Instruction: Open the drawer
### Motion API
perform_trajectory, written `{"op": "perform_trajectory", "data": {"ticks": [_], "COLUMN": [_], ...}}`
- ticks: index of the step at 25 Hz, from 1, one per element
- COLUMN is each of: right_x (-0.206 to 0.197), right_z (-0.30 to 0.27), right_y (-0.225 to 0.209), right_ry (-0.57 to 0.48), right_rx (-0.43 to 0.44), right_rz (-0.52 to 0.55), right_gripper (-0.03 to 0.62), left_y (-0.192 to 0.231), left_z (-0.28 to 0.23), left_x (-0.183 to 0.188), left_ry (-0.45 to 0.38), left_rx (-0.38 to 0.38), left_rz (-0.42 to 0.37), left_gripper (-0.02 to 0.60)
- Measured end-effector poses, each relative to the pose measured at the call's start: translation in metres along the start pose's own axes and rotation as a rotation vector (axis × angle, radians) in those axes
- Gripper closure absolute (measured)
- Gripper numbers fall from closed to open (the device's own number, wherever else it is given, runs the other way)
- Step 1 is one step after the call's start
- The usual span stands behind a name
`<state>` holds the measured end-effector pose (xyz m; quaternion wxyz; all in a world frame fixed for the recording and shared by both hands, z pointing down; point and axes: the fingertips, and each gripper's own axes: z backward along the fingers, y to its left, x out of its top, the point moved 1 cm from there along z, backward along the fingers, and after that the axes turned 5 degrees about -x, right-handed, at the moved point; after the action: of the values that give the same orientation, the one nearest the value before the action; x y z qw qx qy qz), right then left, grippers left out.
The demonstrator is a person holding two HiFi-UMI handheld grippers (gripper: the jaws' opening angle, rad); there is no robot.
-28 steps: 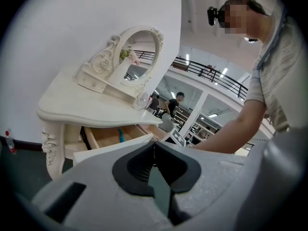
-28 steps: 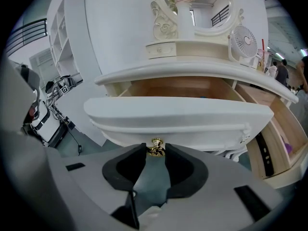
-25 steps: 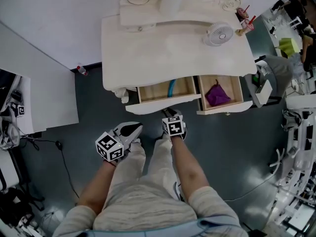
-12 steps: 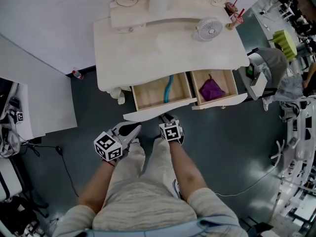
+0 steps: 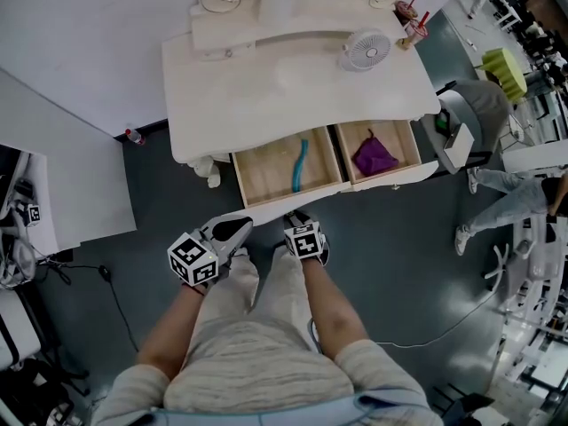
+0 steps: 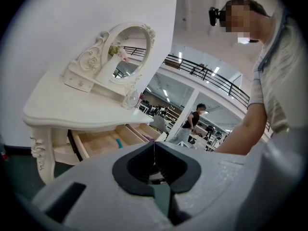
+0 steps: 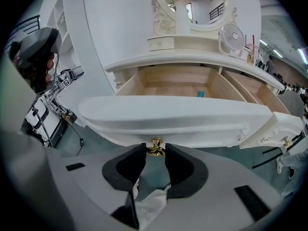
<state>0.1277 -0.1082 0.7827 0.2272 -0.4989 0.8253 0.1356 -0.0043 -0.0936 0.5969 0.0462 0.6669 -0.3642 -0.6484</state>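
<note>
Gold metal shows between the jaws of the right gripper point(image 7: 155, 153): the small knob point(image 7: 155, 147) on the drawer point(image 7: 178, 112), pinched only at the very tips of the 2 pads. The jaws stand narrow, closed on that knob. Straight beyond them the drawer already hangs well out from under the bench point(image 5: 266, 87), its wooden floor bare except for a blue thing point(image 5: 299, 165) far behind the front panel. Off to the right of the jaws a second drawer point(image 5: 401, 142) is also out, with a purple cloth point(image 5: 373, 158) in it. The left gripper point(image 6: 154, 146) is idle beside the right, jaws pressed together on nothing.

The grip looks like the weak point. The knob is small and polished, so a pull angled downward or sideways could let it slide out of the pads. Drawn much further, the drawer may leave its runners and tip forward, spilling what lies inside.
</note>
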Motion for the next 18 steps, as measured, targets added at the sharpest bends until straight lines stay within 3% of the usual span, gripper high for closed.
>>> {"op": "perform_trajectory", "data": {"ticks": [18], "right_x": [-0.011], "right_z": [0.005], "right_y": [0.0], "right_ry": [0.0], "right_rx": [-0.012], "right_rz": [-0.009], "right_gripper": [0.473], "left_y": [-0.008], "left_z": [0.007], "left_x": [-0.001], "left_ry": [0.024], "left_rx": [-0.013], "left_rz": [-0.018], "left_gripper": [0.568]}}
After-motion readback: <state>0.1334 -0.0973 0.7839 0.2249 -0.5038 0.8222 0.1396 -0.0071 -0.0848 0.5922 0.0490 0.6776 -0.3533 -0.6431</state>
